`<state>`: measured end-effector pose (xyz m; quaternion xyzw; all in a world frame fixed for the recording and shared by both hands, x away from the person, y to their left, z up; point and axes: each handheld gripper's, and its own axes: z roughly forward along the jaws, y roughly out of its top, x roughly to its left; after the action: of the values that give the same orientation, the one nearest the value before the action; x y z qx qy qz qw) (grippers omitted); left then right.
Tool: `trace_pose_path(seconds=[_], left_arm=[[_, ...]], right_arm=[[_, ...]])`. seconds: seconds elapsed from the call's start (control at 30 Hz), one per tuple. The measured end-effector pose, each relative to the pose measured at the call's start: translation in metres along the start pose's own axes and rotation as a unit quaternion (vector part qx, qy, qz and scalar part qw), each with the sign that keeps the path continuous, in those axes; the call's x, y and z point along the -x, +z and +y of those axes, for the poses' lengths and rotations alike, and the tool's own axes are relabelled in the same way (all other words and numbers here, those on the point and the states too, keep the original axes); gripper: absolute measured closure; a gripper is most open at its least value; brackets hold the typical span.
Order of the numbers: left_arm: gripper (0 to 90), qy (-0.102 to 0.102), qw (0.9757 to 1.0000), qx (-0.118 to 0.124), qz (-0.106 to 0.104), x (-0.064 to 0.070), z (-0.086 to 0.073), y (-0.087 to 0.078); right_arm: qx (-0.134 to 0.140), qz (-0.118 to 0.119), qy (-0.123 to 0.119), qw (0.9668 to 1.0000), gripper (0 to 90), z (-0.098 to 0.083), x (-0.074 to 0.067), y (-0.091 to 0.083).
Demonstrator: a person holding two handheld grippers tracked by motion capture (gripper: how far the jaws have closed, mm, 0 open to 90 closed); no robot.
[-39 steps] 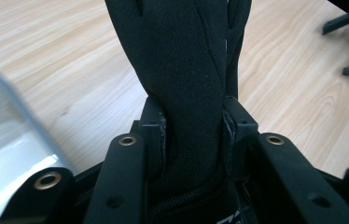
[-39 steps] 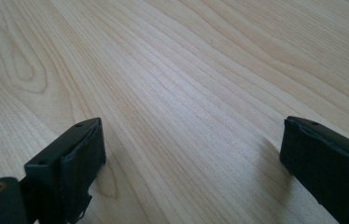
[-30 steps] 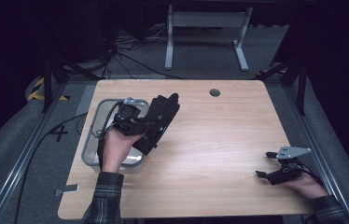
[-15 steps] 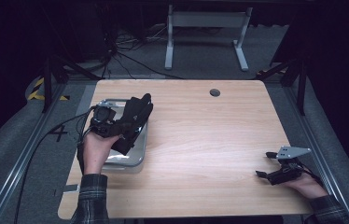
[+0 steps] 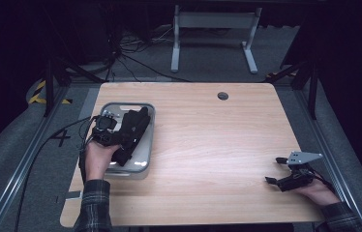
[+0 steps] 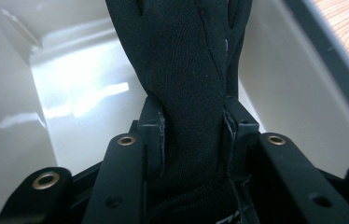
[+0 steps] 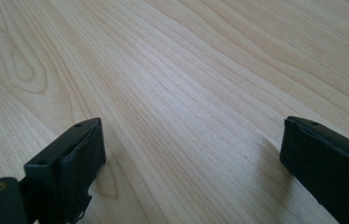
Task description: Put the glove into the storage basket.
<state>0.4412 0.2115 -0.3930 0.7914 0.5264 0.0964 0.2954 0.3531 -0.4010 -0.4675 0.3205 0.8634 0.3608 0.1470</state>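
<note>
A black glove hangs over a grey-white bin at the table's left side. My left gripper is shut on the black glove; in the left gripper view the fabric is pinched between both pads and its fingers point into the bin's pale inside. My right gripper rests low at the table's front right, open. In the right gripper view its pads stand wide apart over bare wood with nothing between them.
The wooden table has a small round hole near its far edge. A cable trails off the left gripper over the table's left side. A metal frame stands on the floor beyond the table.
My left gripper has carried the glove leftward and toward the near side, from over the table beside the bin to over the bin. The right gripper has stayed still.
</note>
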Motion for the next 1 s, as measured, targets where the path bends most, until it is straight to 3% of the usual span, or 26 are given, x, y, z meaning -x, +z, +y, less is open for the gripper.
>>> trace_pose_path(seconds=[0.23, 0.4, 0.43, 0.47, 0.57, 0.77, 1.0], left_arm=[[61.6, -0.004, 0.9999, -0.011, 0.005, -0.004, -0.001, 0.006], [41.1, 0.002, 0.9998, 0.000, 0.021, -0.005, -0.002, 0.006], [41.1, -0.001, 0.9997, 0.005, 0.023, -0.006, -0.002, 0.005], [32.6, 0.002, 0.9995, 0.011, 0.030, -0.006, -0.002, 0.004], [24.3, 0.008, 0.9991, 0.018, 0.038, -0.004, -0.002, 0.001], [15.4, 0.021, 0.9988, 0.029, 0.034, 0.008, 0.002, -0.002], [14.9, 0.036, 0.9984, 0.042, 0.015, 0.025, 0.010, -0.006]], right_arm=[[0.000, 0.000, 0.000, 1.0000, 7.6, 0.000, 0.000, 0.000], [0.000, 0.000, 0.000, 1.0000, 7.5, 0.000, 0.000, 0.000], [0.000, 0.000, 0.000, 1.0000, 7.5, 0.000, 0.000, 0.000], [0.000, 0.000, 0.000, 1.0000, 7.5, 0.000, 0.000, 0.000], [0.000, 0.000, 0.000, 1.0000, 7.5, 0.000, 0.000, 0.000], [0.000, 0.000, 0.000, 1.0000, 7.6, 0.000, 0.000, 0.000], [0.000, 0.000, 0.000, 1.0000, 7.5, 0.000, 0.000, 0.000]])
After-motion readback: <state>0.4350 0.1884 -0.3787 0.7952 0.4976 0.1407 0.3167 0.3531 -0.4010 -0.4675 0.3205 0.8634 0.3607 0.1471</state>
